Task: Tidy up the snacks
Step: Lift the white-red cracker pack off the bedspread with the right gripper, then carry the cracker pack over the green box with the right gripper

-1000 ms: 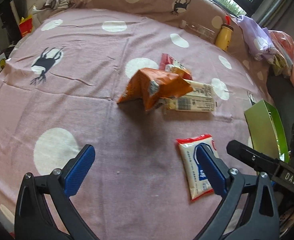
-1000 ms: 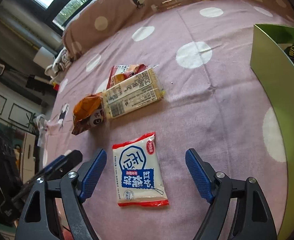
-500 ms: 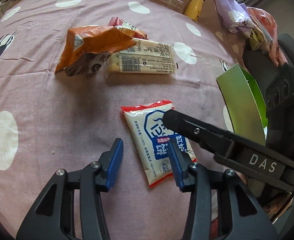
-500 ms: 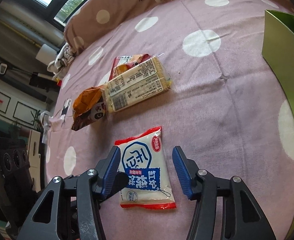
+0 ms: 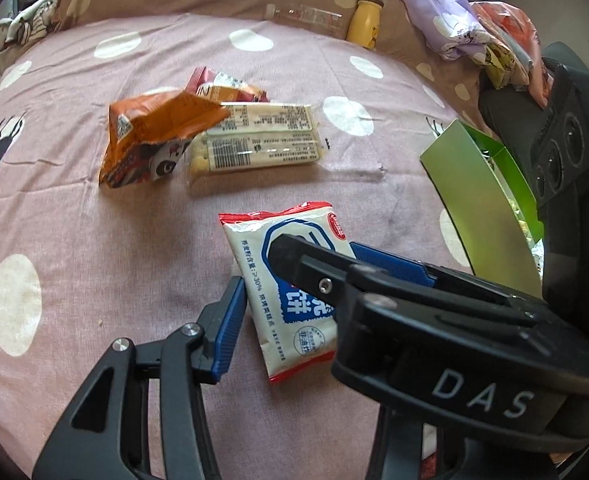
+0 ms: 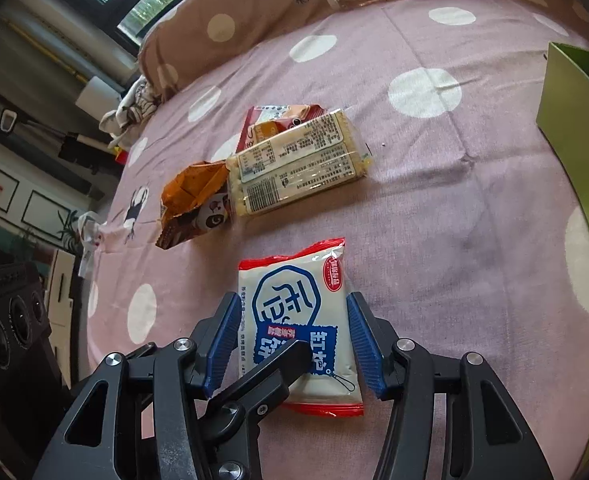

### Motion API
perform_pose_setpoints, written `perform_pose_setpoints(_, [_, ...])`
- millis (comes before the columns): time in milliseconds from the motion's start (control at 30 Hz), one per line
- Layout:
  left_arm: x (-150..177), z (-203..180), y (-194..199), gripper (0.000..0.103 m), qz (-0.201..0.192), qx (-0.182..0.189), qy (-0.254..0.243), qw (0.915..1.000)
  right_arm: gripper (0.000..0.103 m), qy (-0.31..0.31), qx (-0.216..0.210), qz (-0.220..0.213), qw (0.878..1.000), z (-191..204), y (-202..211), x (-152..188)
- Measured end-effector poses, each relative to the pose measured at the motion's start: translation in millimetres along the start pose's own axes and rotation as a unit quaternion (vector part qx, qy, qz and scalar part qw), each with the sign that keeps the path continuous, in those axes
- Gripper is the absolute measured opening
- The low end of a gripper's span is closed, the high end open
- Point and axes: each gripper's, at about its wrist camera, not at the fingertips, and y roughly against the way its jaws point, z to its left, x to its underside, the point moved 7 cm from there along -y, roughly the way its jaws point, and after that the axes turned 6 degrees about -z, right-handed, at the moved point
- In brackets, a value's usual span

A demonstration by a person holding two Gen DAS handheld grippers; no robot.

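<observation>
Pink polka-dot bedding covers the bed (image 6: 474, 208) on which the snacks lie, so everything rests on a soft, slightly wrinkled surface rather than a hard one. Nearest the cameras is the white snack packet (image 6: 294, 312) with red sealed ends and blue print, lying flat with its long side running away from the right wrist camera. The right hand-held gripper (image 6: 292, 344) straddles it, one blue pad against each long edge, pinching it across the narrow width, probably because that is the only span the jaws can close over on a flat pouch. The left hand-held gripper (image 5: 286, 300) comes in from the other side: its left pad sits at the packet's (image 5: 290, 280) edge, but its right finger is hidden behind the right tool's black arm, so I cannot tell whether it is clenched or released. In the right wrist view one of its black fingers lies across the lower print, perhaps steadying the pouch. Well apart, further up the bed, an orange bag (image 5: 150, 140) leans against a clear biscuit pack (image 5: 258, 140), with a red packet (image 6: 278, 120) tucked partly beneath them. A green box (image 5: 478, 196) stands open at the right, just beside the grasped packet, and is likely where snacks are meant to go; lifting the pouch cleanly without it buckling seems the next concern.
</observation>
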Motion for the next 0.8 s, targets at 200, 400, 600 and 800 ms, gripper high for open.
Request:
perform_pose_setpoints(200, [-6,-8,9,0.045,-0.032,-0.002,-0.012,0.9994,0.057,0.015,0.017,-0.036,0.999,8,13,-6])
perform_pose_setpoints(400, [-13,-14,21,0.045,-0.07,-0.01,-0.029,0.9971,0.057,0.032,0.018,-0.064,0.997,17,26,-12])
perform_pose_setpoints(600, [-24,-28,35,0.045,-0.102,-0.007,-0.046,0.9937,0.057,0.04,0.015,-0.097,0.994,23,49,-19])
perform_pose_setpoints(800, [-37,-53,46,0.045,-0.134,-0.006,-0.082,0.9875,0.057,0.035,0.008,-0.134,0.99,15,77,-32])
